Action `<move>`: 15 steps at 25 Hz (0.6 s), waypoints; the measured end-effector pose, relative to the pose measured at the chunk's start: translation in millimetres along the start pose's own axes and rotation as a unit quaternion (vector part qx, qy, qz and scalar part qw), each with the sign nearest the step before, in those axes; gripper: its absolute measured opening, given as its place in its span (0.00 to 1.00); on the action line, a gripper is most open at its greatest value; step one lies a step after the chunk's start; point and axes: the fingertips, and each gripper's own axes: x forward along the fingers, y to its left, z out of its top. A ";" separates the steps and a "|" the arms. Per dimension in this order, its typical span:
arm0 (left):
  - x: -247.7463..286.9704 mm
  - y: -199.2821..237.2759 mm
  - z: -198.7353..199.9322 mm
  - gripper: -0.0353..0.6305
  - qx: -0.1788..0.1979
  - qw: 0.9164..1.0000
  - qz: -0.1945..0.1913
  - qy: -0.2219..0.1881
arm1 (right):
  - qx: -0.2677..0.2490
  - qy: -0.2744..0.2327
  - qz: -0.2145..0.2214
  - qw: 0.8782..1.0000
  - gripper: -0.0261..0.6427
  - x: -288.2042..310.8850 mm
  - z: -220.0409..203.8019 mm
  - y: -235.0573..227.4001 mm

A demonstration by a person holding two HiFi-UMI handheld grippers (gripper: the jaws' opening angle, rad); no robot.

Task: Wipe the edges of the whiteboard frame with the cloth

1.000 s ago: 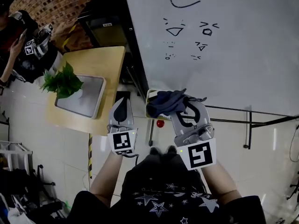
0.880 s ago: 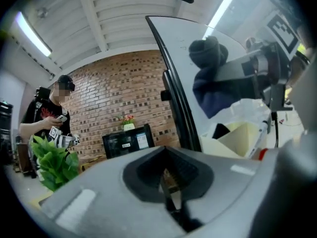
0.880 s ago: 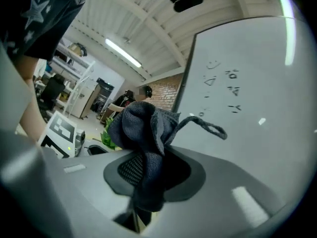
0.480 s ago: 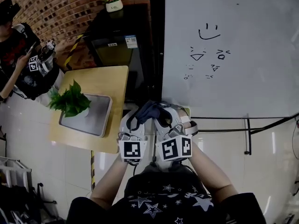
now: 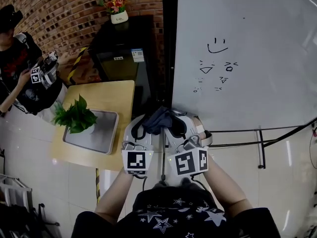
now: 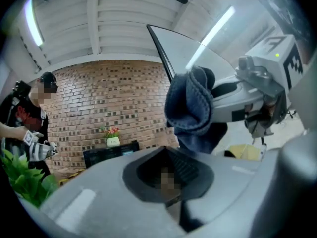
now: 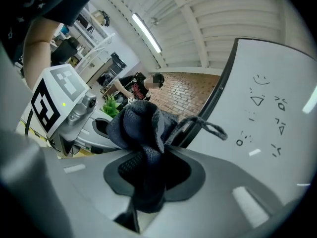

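The whiteboard [image 5: 247, 33] stands on the right with small face doodles on it. Its black frame edge [image 5: 169, 43] runs down the board's left side. My right gripper [image 5: 174, 122] is shut on a bunched dark blue cloth [image 5: 157, 119], held just in front of the frame's lower left corner. In the right gripper view the cloth [image 7: 141, 128] bulges out of the right gripper [image 7: 148, 175], with the frame [image 7: 220, 88] behind it. My left gripper [image 5: 139, 124] sits close beside the cloth, shut and empty [image 6: 168, 180]. The cloth [image 6: 190, 108] hangs just beyond its tips.
A wooden table [image 5: 111, 95] on the left carries a grey tray [image 5: 99, 133] and a green plant [image 5: 74, 115]. A black cabinet [image 5: 124, 48] with a flower pot [image 5: 118, 8] stands against the brick wall. A person [image 5: 20, 68] is at far left. Stand bars [image 5: 260, 143] run under the board.
My right gripper has carried the cloth left, close to the left gripper, toward the frame's left edge. Over the last half second both grippers have barely moved.
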 end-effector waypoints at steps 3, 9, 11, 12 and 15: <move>3.8 6.4 28.1 0.06 0.006 1.000 -0.004 -0.021 | 0.002 -0.018 -0.012 1.000 0.16 -3.1 20.4 -18.9; 6.3 22.0 99.7 0.06 0.028 0.998 -0.007 -0.062 | 0.008 -0.054 -0.053 0.997 0.16 -9.2 60.0 -60.9; 7.4 30.7 120.2 0.06 0.039 0.996 0.001 -0.082 | 0.007 -0.062 -0.067 0.996 0.16 -10.0 71.5 -74.8; 8.3 34.4 129.9 0.06 0.046 0.995 0.004 -0.092 | 0.008 -0.065 -0.073 0.995 0.16 -10.7 76.7 -81.1; 11.3 40.7 160.5 0.06 0.061 0.992 0.005 -0.112 | 0.012 -0.073 -0.089 0.993 0.16 -13.4 89.8 -96.6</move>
